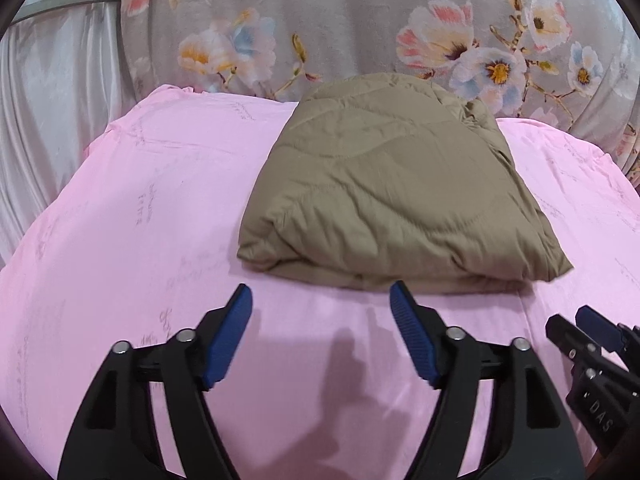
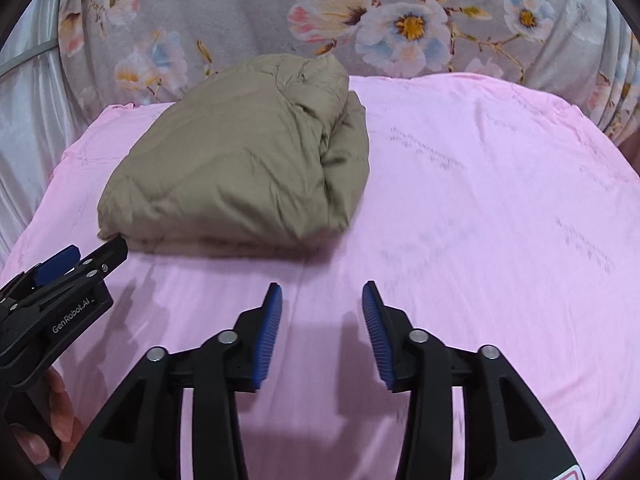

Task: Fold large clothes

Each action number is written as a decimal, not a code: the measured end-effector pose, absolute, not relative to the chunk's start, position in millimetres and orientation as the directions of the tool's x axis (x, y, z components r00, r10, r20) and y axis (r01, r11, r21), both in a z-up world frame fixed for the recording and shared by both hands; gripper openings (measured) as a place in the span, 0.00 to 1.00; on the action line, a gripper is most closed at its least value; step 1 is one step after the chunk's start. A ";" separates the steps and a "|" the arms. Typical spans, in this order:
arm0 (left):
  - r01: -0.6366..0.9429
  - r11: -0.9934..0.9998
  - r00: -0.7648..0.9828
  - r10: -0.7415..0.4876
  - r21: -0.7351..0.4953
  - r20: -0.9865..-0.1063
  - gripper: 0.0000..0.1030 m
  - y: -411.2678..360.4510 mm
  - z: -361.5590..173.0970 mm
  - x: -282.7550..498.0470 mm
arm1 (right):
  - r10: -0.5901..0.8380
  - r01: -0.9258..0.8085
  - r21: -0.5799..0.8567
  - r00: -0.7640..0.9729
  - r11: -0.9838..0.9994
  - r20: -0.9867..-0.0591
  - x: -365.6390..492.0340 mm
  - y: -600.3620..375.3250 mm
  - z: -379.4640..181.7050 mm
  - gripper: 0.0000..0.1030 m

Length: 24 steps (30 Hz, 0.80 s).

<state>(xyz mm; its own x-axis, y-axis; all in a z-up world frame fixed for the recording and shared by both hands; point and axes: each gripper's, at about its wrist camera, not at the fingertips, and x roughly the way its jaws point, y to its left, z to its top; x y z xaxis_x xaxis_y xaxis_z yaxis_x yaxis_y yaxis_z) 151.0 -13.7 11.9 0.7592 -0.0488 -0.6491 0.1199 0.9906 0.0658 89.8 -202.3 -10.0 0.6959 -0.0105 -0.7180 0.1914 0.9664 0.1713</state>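
Note:
A tan quilted garment (image 1: 396, 188) lies folded into a thick bundle on the pink sheet (image 1: 132, 208). It also shows in the right wrist view (image 2: 240, 160), at the left of the pink sheet (image 2: 480, 184). My left gripper (image 1: 321, 294) is open and empty, just short of the bundle's near edge. My right gripper (image 2: 322, 292) is open and empty, over bare sheet to the right of the bundle. Each gripper shows at the edge of the other's view: the right one (image 1: 576, 324), the left one (image 2: 96, 254) near the bundle's near left corner.
A grey floral quilt (image 1: 360, 20) is piled behind the pink sheet, also in the right wrist view (image 2: 400, 12). Pale silky fabric (image 1: 48, 112) hangs at the left. A hand (image 2: 52, 420) holds the left gripper's handle.

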 end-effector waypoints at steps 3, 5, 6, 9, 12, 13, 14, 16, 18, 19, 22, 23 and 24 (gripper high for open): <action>0.104 0.990 0.765 -0.021 0.092 -0.643 0.83 -15.3 12.5 135.4 | -0.022 0.205 0.166 0.689 0.965 -0.724 73.4 -199.5 -11.4 0.62; 0.100 0.990 0.763 -0.009 0.104 -0.646 0.89 -15.9 12.4 127.4 | -0.034 0.215 0.160 0.691 0.964 -0.722 65.2 -198.4 -11.3 0.68; 0.096 0.989 0.761 0.001 0.115 -0.649 0.89 -16.6 11.9 122.7 | -0.045 0.224 0.155 0.692 0.962 -0.720 60.1 -197.9 -10.7 0.72; 0.094 0.986 0.746 0.023 0.139 -0.665 0.91 -18.6 8.5 112.8 | -0.049 0.230 0.162 0.704 0.960 -0.709 47.8 -197.8 -9.3 0.78; 0.088 0.985 0.741 0.037 0.151 -0.671 0.93 -18.8 6.8 104.3 | -0.051 0.232 0.166 0.711 0.958 -0.701 38.1 -197.2 -8.2 0.82; 0.088 0.984 0.736 0.039 0.153 -0.676 0.93 -18.8 5.7 102.0 | -0.053 0.232 0.163 0.711 0.959 -0.701 35.9 -196.5 -7.9 0.83; 0.088 0.984 0.733 0.041 0.156 -0.678 0.93 -18.6 4.9 100.1 | -0.062 0.235 0.152 0.708 0.960 -0.704 34.2 -195.0 -7.9 0.83; 0.088 0.983 0.731 0.048 0.164 -0.681 0.93 -19.1 3.8 96.0 | -0.085 0.241 0.121 0.696 0.963 -0.713 32.5 -189.7 -8.0 0.84; 0.089 0.981 0.732 0.052 0.171 -0.679 0.93 -20.1 3.5 91.5 | -0.093 0.224 0.089 0.689 0.971 -0.718 30.4 -181.5 -8.5 0.84; 0.088 0.980 0.732 0.058 0.178 -0.678 0.93 -20.8 3.0 89.5 | -0.108 0.226 0.071 0.690 0.972 -0.716 29.3 -178.1 -7.8 0.84; 0.061 0.982 0.729 0.079 0.180 -0.679 0.93 -17.7 3.0 87.0 | -0.127 0.225 0.049 0.700 0.973 -0.702 25.4 -173.6 -5.4 0.84; 0.057 0.983 0.729 0.077 0.173 -0.680 0.93 -16.1 3.2 86.4 | -0.122 0.221 0.052 0.702 0.974 -0.702 24.6 -173.1 -5.2 0.84; 0.055 0.984 0.729 0.078 0.172 -0.680 0.93 -15.6 3.0 86.4 | -0.115 0.216 0.056 0.701 0.975 -0.704 25.5 -174.0 -5.9 0.84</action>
<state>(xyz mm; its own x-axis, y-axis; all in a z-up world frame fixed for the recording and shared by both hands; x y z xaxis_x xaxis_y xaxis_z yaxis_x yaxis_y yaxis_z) 86.4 -15.6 3.0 0.7292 0.0782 -0.6798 0.0546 0.9836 0.1717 25.5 -174.0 -5.9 0.7011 -0.1153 -0.7037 0.2163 0.9747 0.0558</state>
